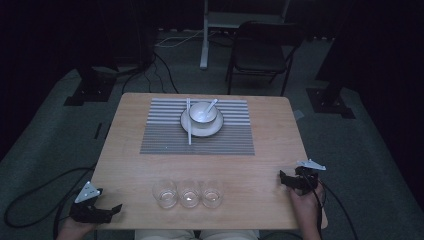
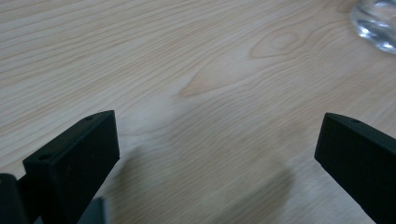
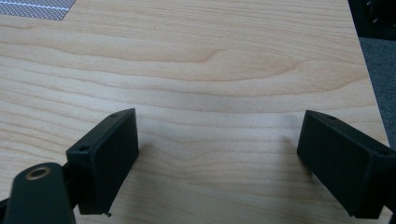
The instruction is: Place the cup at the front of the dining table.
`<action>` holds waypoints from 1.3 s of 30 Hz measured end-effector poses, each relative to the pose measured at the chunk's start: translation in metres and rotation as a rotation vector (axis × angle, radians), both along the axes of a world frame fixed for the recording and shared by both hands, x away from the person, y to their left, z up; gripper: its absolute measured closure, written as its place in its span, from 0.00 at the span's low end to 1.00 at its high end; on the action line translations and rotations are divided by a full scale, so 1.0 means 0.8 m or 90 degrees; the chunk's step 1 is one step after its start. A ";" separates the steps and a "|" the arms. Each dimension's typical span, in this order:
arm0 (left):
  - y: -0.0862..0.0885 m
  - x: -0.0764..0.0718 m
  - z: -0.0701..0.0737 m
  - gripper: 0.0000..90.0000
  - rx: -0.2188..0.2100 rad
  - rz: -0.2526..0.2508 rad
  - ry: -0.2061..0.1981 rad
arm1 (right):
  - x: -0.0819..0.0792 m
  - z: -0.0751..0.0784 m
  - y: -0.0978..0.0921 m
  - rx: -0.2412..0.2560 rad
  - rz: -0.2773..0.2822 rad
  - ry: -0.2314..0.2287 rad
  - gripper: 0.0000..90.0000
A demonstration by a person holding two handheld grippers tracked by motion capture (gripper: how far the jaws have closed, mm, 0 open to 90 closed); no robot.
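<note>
On the wooden bench [image 1: 250, 165] we see three glasses [image 1: 187, 193] between our left gripper [image 1: 116, 209] and right gripper [image 1: 281, 176], both with fingers spread wide, holding nothing.

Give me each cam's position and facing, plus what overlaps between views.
High view: above the person's side, looking forward and down on the table; forearms, left gripper and right gripper at the bottom.
Left gripper view: rides the left gripper, low over the wood, jaws wide apart; a glass at top right.
Right gripper view: rides the right gripper, jaws apart, facing the placemat corner.
Shared: tabletop throughout; glass and placemat also in the high view.
</note>
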State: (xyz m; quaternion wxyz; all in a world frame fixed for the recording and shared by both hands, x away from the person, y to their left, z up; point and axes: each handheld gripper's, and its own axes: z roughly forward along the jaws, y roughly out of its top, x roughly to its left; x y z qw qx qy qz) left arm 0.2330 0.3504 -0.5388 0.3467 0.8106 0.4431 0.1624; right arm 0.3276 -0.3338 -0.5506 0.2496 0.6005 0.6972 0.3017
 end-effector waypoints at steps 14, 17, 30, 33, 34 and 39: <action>-0.017 0.004 0.005 0.00 -0.012 -0.030 0.005 | 0.000 0.000 0.000 0.000 0.000 0.000 0.13; -0.021 0.006 0.006 0.00 -0.017 -0.036 0.003 | 0.000 0.000 0.000 0.000 0.000 0.000 0.13; -0.046 0.012 0.011 0.01 -0.031 -0.082 0.006 | 0.000 0.000 0.000 0.000 0.000 0.000 0.13; -0.052 0.012 0.011 0.01 -0.027 -0.094 0.008 | 0.000 0.000 0.000 0.000 0.000 0.000 0.13; -0.055 0.013 0.011 0.01 -0.029 -0.099 0.010 | 0.000 0.000 0.000 0.000 0.000 0.000 0.13; -0.069 0.013 0.012 0.01 -0.022 -0.122 0.011 | 0.000 0.000 0.000 0.000 0.000 0.000 0.13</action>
